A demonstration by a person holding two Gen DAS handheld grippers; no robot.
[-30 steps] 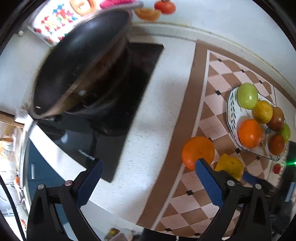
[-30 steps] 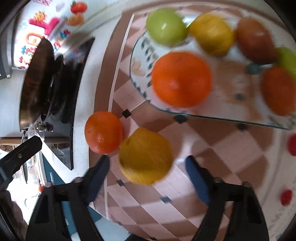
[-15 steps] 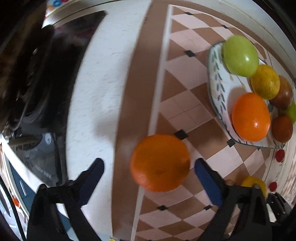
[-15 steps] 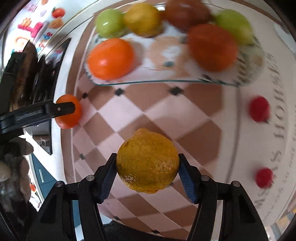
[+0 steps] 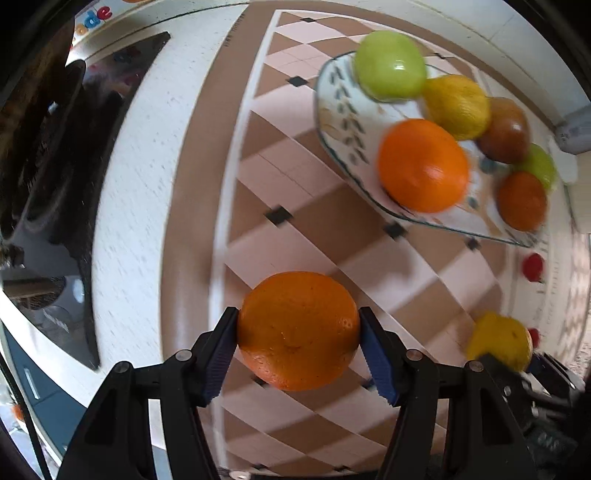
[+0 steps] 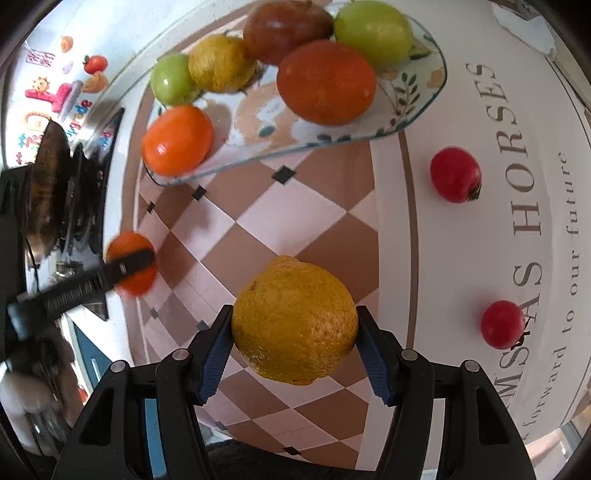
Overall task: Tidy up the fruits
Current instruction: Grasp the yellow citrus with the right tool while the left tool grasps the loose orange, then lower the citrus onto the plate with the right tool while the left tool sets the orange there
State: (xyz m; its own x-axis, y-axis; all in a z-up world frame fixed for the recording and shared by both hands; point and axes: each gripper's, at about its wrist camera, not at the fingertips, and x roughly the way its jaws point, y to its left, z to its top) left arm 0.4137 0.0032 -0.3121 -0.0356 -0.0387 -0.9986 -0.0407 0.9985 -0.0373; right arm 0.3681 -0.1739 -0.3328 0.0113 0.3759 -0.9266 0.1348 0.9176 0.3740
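My left gripper (image 5: 298, 349) is shut on an orange (image 5: 298, 330) and holds it above the checkered mat. My right gripper (image 6: 294, 349) is shut on a yellow lemon (image 6: 294, 319), also above the mat. A glass plate (image 6: 406, 107) with a leaf pattern lies ahead with several fruits: an orange (image 6: 177, 139), a green apple (image 6: 171, 79), a lemon (image 6: 221, 62), a brown fruit (image 6: 284, 27), a dark orange fruit (image 6: 327, 81) and a second green fruit (image 6: 373, 31). The plate also shows in the left wrist view (image 5: 336, 107). The right gripper's lemon shows in the left wrist view (image 5: 498, 339).
Two small red fruits (image 6: 456, 174) (image 6: 502, 324) lie on the mat's white lettered part, right of the plate. A black stove (image 5: 92, 155) with a pan (image 6: 44, 173) stands to the left on the white counter (image 5: 147, 184). Fruit stickers are on the back wall.
My left gripper has closed on the orange and lifted it. My right gripper still holds the lemon and has moved nearer the plate.
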